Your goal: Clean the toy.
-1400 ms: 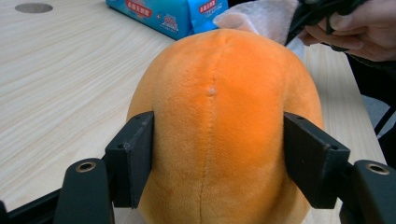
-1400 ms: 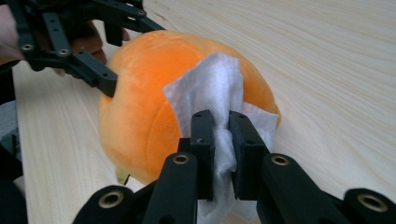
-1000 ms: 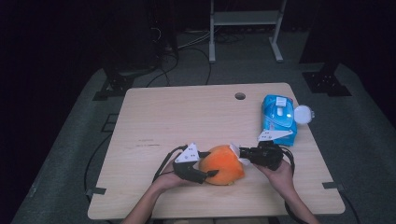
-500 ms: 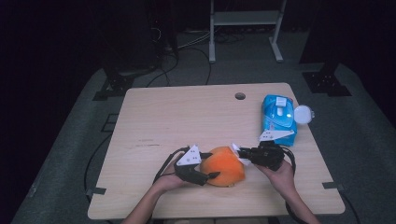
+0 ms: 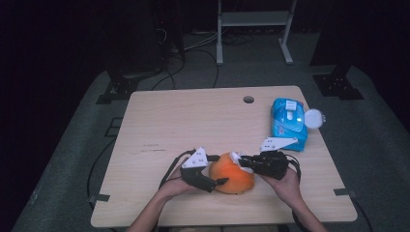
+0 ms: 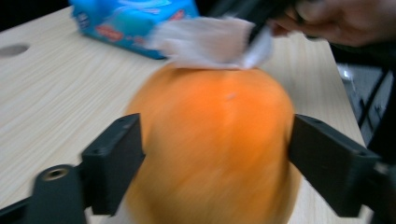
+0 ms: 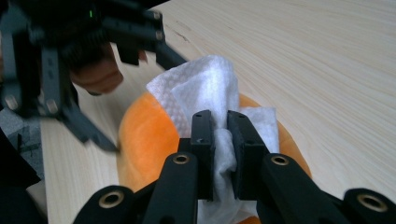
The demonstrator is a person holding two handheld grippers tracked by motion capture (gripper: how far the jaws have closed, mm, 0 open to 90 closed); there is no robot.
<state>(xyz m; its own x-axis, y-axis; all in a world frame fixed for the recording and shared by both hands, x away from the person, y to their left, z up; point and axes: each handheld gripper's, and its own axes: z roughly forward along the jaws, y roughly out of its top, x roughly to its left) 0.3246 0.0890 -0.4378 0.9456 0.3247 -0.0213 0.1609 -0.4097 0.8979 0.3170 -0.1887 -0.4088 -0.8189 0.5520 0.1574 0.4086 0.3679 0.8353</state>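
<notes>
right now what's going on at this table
A person is wiping an orange ball-like object near the front edge of the wooden table. The left gripper has its jaws around the object's sides, steadying it. The right gripper is shut on a white wipe pressed against the object's top. A blue wipes pack lies to the right.

We see a lab: 1 bare wooden table (image 5: 193,121), dark stands (image 5: 123,84) (with cables (image 5: 193,46)) and a metal rack (image 5: 254,19).
</notes>
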